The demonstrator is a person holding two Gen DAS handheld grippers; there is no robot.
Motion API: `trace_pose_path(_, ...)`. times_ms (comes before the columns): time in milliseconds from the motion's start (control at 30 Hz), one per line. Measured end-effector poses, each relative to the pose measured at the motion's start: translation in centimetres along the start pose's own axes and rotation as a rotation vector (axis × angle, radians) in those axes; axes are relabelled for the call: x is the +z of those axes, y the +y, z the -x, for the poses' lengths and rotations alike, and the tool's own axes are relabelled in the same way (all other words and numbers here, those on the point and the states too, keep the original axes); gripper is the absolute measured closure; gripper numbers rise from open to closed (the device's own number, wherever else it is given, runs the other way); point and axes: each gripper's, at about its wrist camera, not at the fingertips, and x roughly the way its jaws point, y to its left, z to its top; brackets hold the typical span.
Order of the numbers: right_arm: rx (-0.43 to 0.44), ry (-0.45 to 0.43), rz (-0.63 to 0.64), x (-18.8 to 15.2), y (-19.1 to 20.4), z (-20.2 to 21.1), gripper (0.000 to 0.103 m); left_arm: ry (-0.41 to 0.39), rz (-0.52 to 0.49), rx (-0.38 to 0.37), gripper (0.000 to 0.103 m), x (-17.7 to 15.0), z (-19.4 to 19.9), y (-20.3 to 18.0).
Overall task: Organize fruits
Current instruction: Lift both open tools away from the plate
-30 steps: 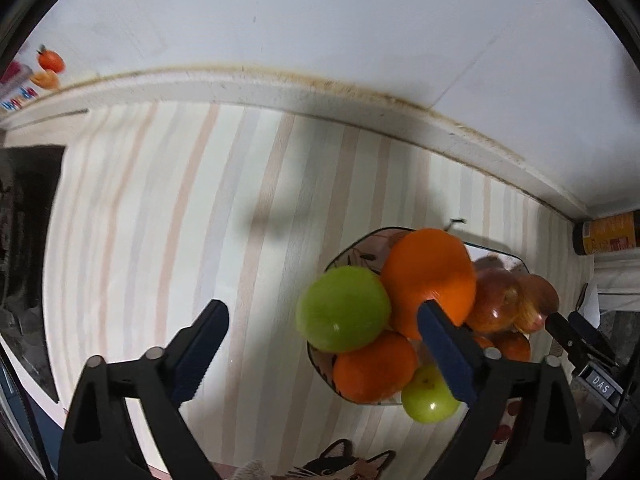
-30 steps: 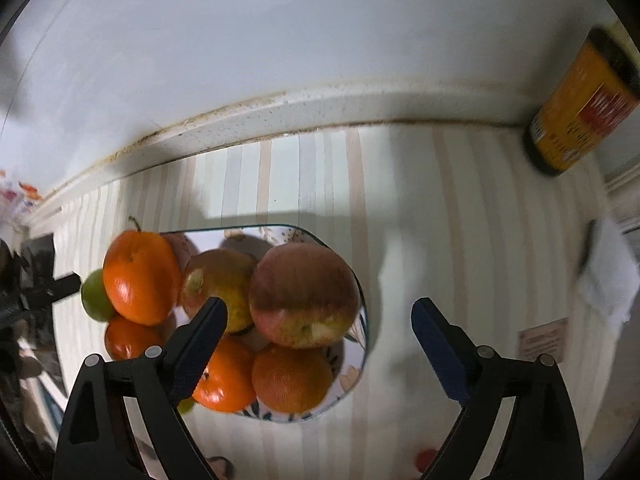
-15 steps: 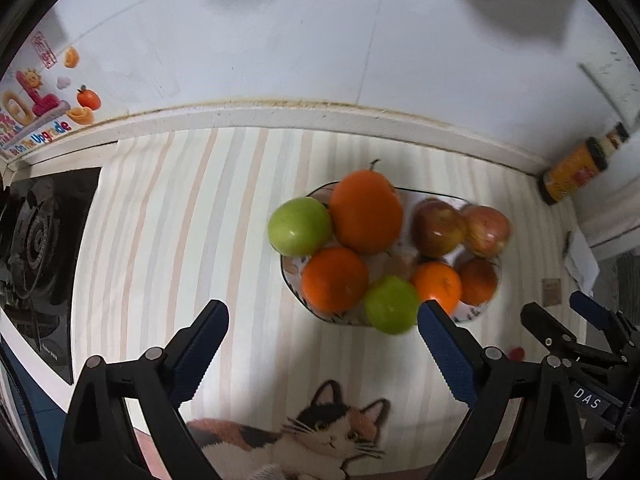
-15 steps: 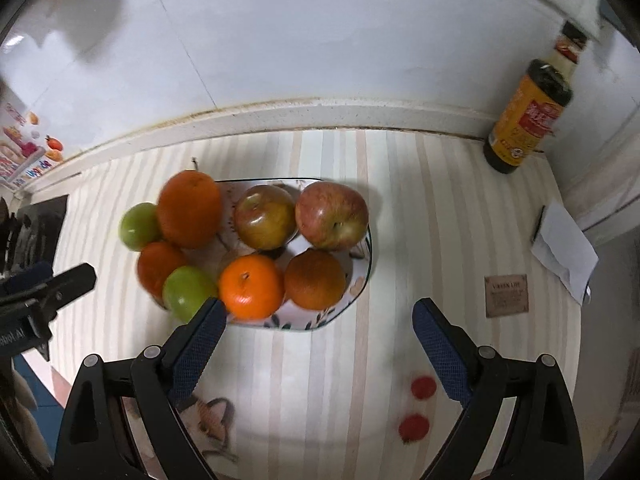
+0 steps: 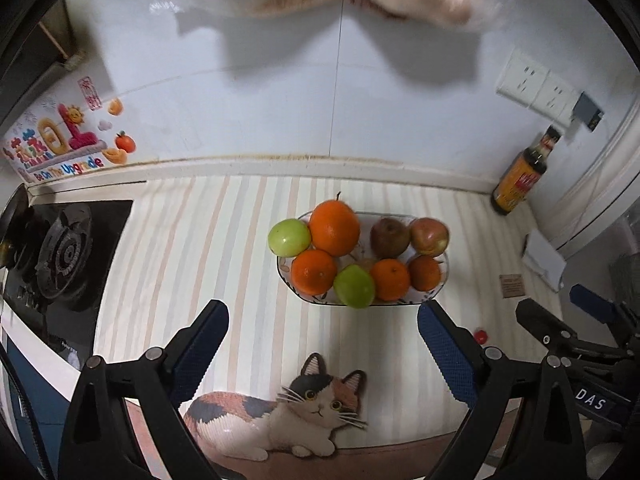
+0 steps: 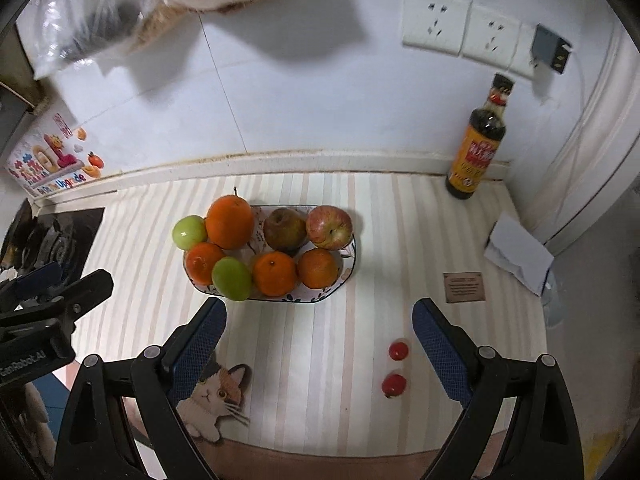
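We see the left tongs [image 5: 322, 344] spread wide with nothing between their blue pads, hanging above the striped counter [image 5: 192, 248] short of the fruit plate [image 5: 443, 280]. The right tongs [image 6: 318, 340] are equally far apart and also empty, above bare stripes just in front of the plate.

The plate sits mid-counter, well off the back wall. On it we count a large orange [image 5: 334, 227] with a stem at the back left, a green apple [image 5: 289, 237] overhanging the left rim, two red apples [image 5: 408, 236] at the back right, three smaller oranges [image 5: 390, 279] along the front, and a second green apple [image 5: 354, 286] overhanging the front rim. The fruits press against one another, leaving little spare room on the plate.

Two small red fruits [image 6: 396, 368], perhaps cherry tomatoes, lie on the counter to the right of the plate, just beside the right tongs' right finger.

A gas stove [image 5: 60, 256] bounds the counter on the left. A sauce bottle [image 6: 478, 148] stands in the far right corner, with a folded white paper [image 6: 518, 256] and a small brown card [image 6: 464, 287] near the right edge. A cat picture [image 5: 304, 412] marks the front edge. Between stove and plate the counter is open.
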Motion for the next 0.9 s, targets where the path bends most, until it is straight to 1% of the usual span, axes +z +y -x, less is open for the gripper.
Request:
trace_pose_path(133,0.014,-0.032,0.002,-0.8,0.1,3.1,0.007,-0.049,0.0,-0.014,0.006,-0.6,3.1,-0.1)
trace_pose_path(233,0.022,-0.072,0.001,-1.4,0.3,5.8,0.007,-0.089,-0.012,-0.005,0.006,-1.1,5.4,-0.4)
trace_pose_path(400,0.015,-0.136,0.005,-1.9,0.7,9.8,0.007,-0.114,-0.014,-0.023,0.006,-2.0,8.1,-0.6)
trace_pose_path(533,0.006,-0.171,0.013,-2.5,1.0,12.3,0.007,-0.143,-0.028,-0.007,0.006,-2.8,9.9,-0.9)
trace_pose_path(700,0.0,-0.196,0.017,-3.1,1.2,14.2,0.006,-0.167,-0.04,0.017,0.006,-3.6,11.5,-1.0)
trace_pose_path(900,0.002,-0.185,0.019,-3.4,1.1,14.2,0.006,-0.187,-0.034,0.024,0.006,-3.8,12.1,-0.8)
